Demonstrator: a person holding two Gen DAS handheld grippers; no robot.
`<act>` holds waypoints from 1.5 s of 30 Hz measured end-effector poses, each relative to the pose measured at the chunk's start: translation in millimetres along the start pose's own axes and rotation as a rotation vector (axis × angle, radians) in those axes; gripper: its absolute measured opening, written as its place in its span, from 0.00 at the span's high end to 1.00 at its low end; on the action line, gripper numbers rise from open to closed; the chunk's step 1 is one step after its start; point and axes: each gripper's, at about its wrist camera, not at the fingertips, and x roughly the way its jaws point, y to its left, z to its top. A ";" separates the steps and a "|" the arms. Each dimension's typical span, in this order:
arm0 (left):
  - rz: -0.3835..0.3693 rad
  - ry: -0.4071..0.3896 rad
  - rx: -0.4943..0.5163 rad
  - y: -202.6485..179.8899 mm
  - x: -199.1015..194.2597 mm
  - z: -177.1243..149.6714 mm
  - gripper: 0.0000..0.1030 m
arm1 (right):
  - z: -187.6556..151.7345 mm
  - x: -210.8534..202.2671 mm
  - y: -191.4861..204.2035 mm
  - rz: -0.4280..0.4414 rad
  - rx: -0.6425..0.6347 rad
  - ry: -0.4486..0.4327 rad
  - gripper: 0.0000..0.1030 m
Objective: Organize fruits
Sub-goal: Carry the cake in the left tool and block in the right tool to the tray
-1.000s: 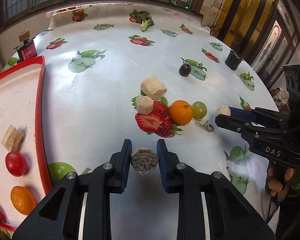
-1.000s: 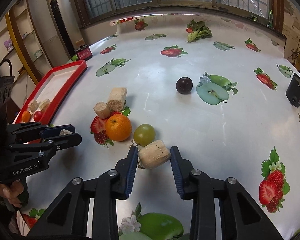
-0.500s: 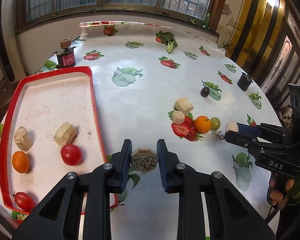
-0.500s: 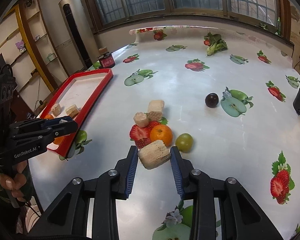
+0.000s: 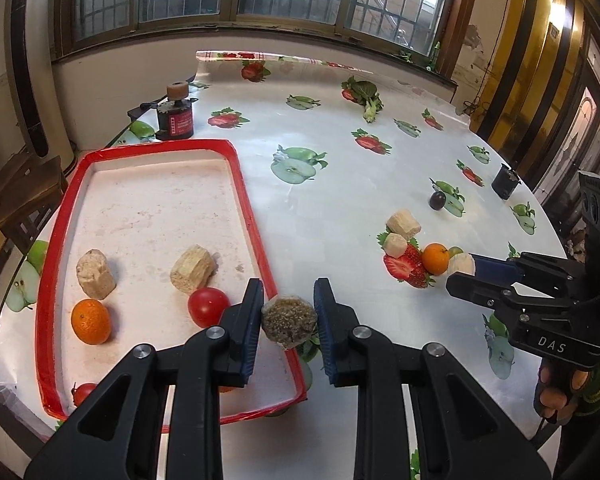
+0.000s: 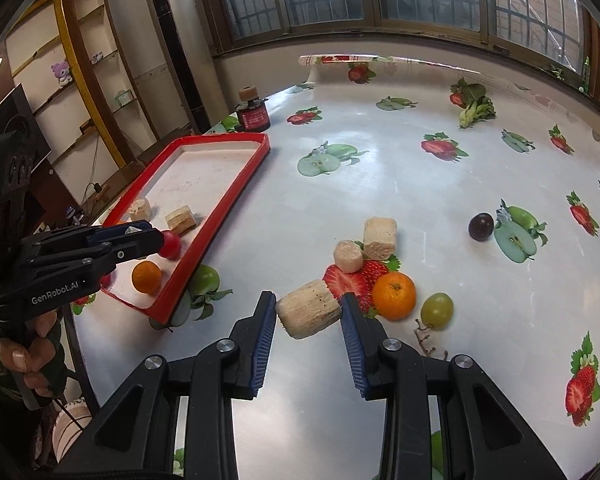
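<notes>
Both grippers loaded: left gripper (image 5: 287, 322) clamped tight on a speckled grey-brown chunk (image 5: 288, 321), held above the near right rim of the red tray (image 5: 252, 216); right gripper (image 6: 309, 314) clamped on a pale fibrous cylinder (image 6: 309, 314), held over the table (image 6: 380, 184), off the surface. Tray holds two beige blocks (image 5: 96, 274), an orange (image 5: 91, 321) and tomatoes (image 5: 208, 306). Out on the table: two more blocks (image 6: 380, 238) just beside a second orange (image 6: 394, 295) and green grape (image 6: 437, 310), dark plum (image 6: 481, 227) well apart.
</notes>
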 end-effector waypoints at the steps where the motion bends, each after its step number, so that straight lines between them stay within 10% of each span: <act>1: 0.007 -0.002 -0.003 3.2 -1.2 0.5 0.78 | 1.4 0.7 3.2 0.004 -0.005 -0.001 0.67; 45: 0.146 0.036 -0.161 145.4 36.6 53.2 0.77 | 103.7 121.9 113.1 0.174 -0.126 0.048 0.67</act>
